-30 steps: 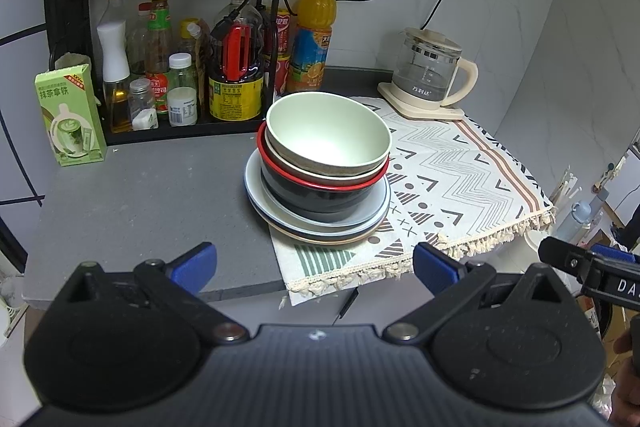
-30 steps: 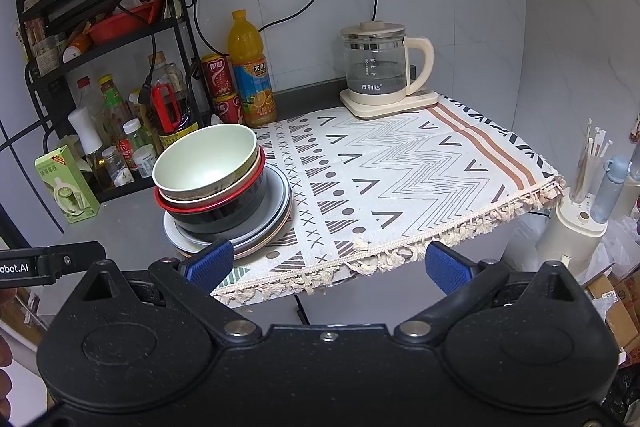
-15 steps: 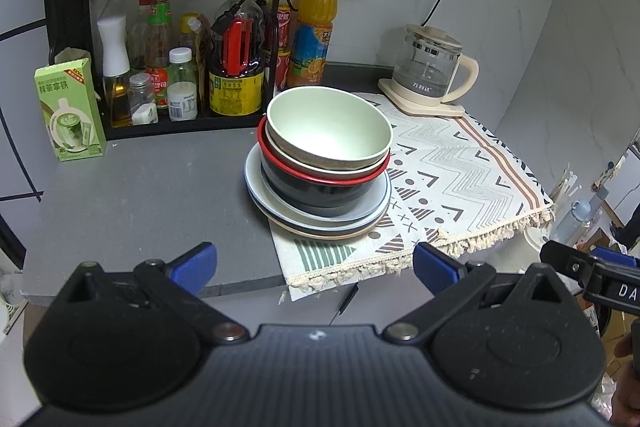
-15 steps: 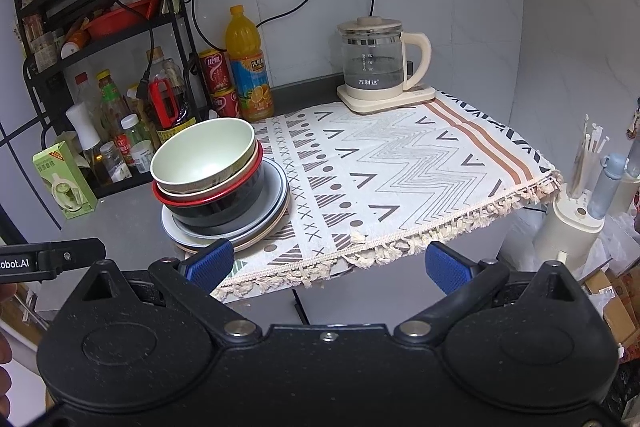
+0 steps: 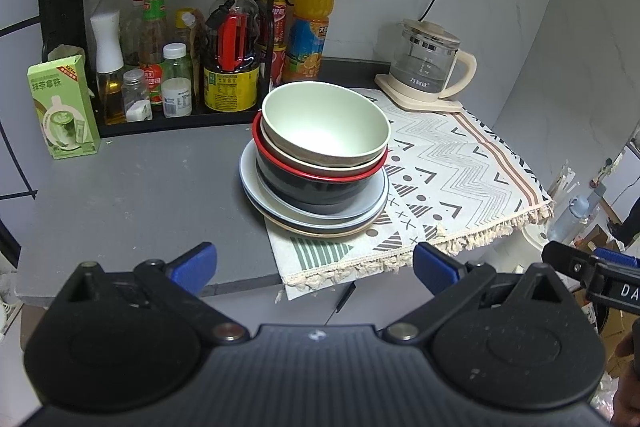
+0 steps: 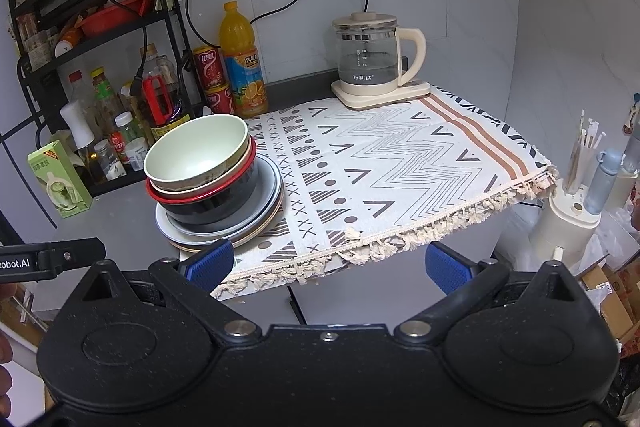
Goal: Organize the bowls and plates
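Two grippers: I'm holding the left gripper and the right gripper off the counter's front edge, both with fingers spread wide and nothing between them.
Counter: it's carrying the whole pile, which is straddling the left edge of the patterned cloth.
Plates: I'm counting about three stacked flat; the lowest rims are hard to separate.
Bowls: three nested on the plates, black with red rim, beige, then pale green on top, sitting a bit crooked.
Risk, big one: I'm guessing a sideways nudge is going to slide the whole tower, since half of it is resting on cloth.
Risk, smaller: pinching the green bowl's rim could drag the beige one up with it.
Also close: bottles on the rack right behind, easy to clip.
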A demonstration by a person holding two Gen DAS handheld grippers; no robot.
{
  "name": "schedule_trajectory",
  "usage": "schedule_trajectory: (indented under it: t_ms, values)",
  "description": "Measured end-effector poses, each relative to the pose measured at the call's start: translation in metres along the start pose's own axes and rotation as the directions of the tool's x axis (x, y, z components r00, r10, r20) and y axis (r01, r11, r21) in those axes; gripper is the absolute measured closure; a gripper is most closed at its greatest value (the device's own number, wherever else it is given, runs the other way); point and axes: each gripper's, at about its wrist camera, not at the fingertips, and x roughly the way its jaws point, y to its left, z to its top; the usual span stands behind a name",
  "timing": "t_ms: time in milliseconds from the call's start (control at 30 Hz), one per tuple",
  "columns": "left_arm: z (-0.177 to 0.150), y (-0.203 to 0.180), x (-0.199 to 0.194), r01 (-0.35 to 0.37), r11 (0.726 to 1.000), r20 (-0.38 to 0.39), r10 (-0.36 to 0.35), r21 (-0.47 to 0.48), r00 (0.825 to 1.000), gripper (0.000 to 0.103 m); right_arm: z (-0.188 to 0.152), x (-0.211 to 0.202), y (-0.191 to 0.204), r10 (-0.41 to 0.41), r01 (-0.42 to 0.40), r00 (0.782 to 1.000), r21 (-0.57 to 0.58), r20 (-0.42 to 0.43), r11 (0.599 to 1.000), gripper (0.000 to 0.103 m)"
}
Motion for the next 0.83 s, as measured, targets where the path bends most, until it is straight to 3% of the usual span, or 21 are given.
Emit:
schedule_trajectory:
  t_ms: [833]
  values:
    - [0.0,0.013,0.002,0.009,1.0,0.001,-0.009,-0.002,1.0,0.0,-0.001,0.001,0.01,-0.037,0.037,0.999,0.001,-0.009,0.999,0.0]
